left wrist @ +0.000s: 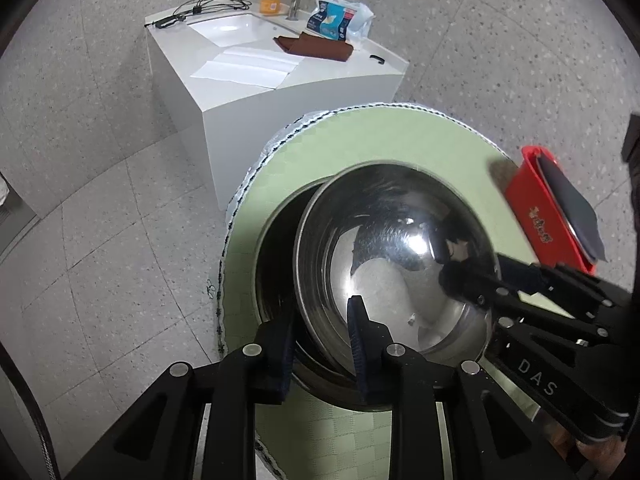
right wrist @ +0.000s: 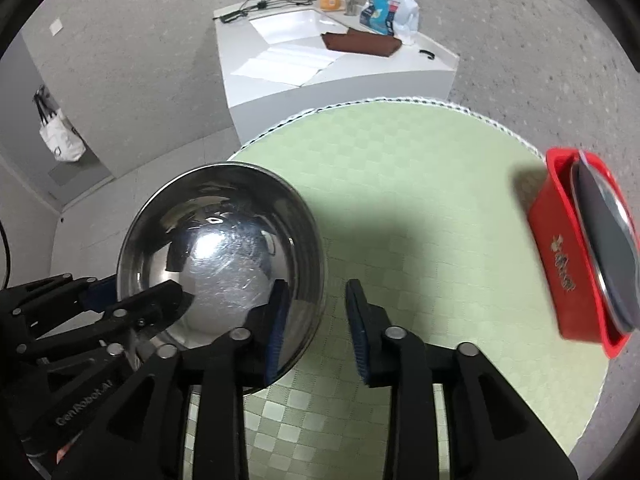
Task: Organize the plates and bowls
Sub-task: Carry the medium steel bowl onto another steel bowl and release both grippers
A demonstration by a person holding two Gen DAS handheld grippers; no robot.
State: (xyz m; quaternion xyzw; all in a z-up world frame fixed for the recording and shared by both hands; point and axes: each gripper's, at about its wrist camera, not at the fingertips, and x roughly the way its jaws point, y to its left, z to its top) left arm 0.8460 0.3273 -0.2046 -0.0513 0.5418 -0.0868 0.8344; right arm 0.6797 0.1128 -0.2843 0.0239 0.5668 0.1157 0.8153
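A shiny steel bowl (left wrist: 392, 256) sits tilted inside a larger steel bowl (left wrist: 276, 264) on the round green table (left wrist: 384, 140). My left gripper (left wrist: 320, 336) straddles the near rims with its jaws apart, one finger outside and one inside the upper bowl. My right gripper (right wrist: 316, 320) also straddles the bowl (right wrist: 224, 248) rim on its right side, jaws apart; it shows in the left wrist view (left wrist: 476, 284). A red rack (right wrist: 568, 260) at the table's right edge holds a dark plate (right wrist: 608, 236) on edge.
A white sink counter (left wrist: 280, 76) stands beyond the table with papers, a brown cloth (left wrist: 316, 46), a wipes pack (left wrist: 340, 18) and cables. The grey tiled floor (left wrist: 100, 200) lies around the table. A white bag (right wrist: 60, 140) hangs at left.
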